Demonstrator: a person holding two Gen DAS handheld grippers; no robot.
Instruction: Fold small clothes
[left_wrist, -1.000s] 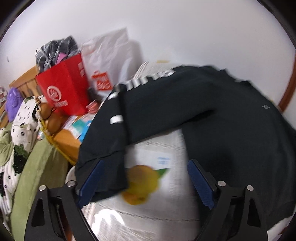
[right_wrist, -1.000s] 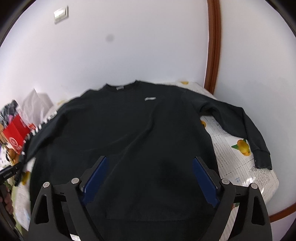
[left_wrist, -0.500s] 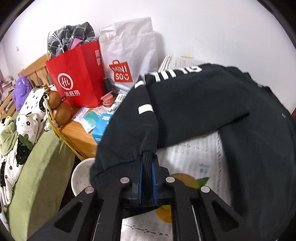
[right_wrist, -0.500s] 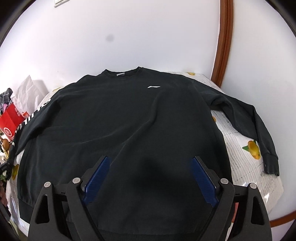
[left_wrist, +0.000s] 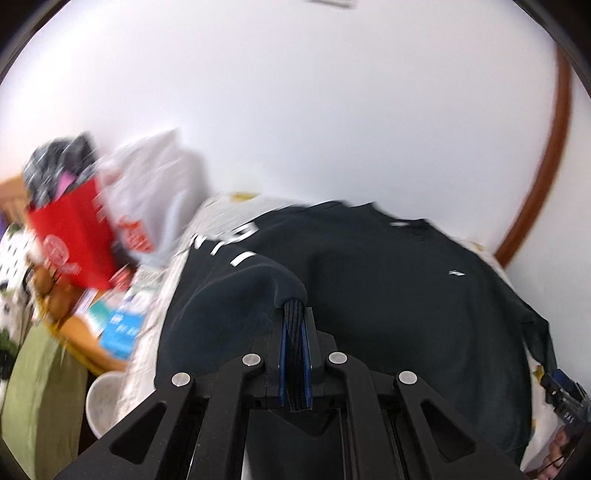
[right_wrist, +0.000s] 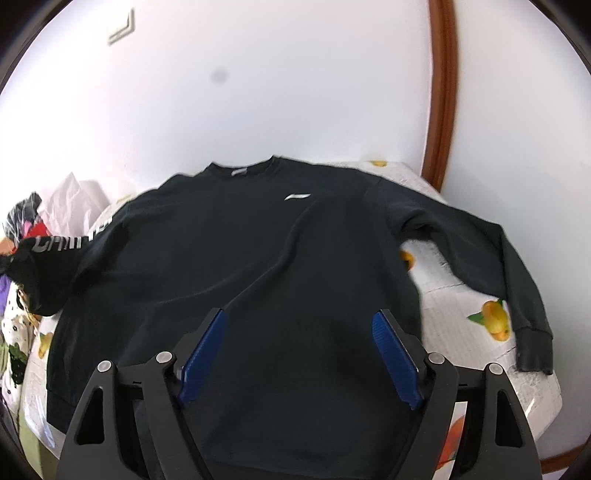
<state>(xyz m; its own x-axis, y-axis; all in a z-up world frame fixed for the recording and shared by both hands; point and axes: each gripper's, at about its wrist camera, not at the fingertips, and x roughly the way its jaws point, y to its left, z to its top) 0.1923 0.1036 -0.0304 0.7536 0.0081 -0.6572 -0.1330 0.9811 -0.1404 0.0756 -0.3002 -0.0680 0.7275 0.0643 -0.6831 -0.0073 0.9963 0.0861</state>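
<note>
Left hand-held gripper (left_wrist: 294, 332) is clenched on the cuff (left_wrist: 294, 314) of the black sweatshirt (right_wrist: 258, 266) that lies spread on the worktop (right_wrist: 461, 317), while the right hand-held gripper (right_wrist: 301, 356), its jaws just narrowing, hovers empty above the hem, so the sleeve should be carried straight across the chest without dragging the body.

White wall (right_wrist: 258, 92), evenly lit, marked by one dark spot (right_wrist: 221, 76). Pale switch plate (right_wrist: 122, 31) mounted upper left. Brown curved wooden trim (right_wrist: 441, 92) seen at right. Table cover (right_wrist: 450, 295) printed with oranges. Wooden furniture (left_wrist: 14, 186), possibly a bed frame, blurred at left.
</note>
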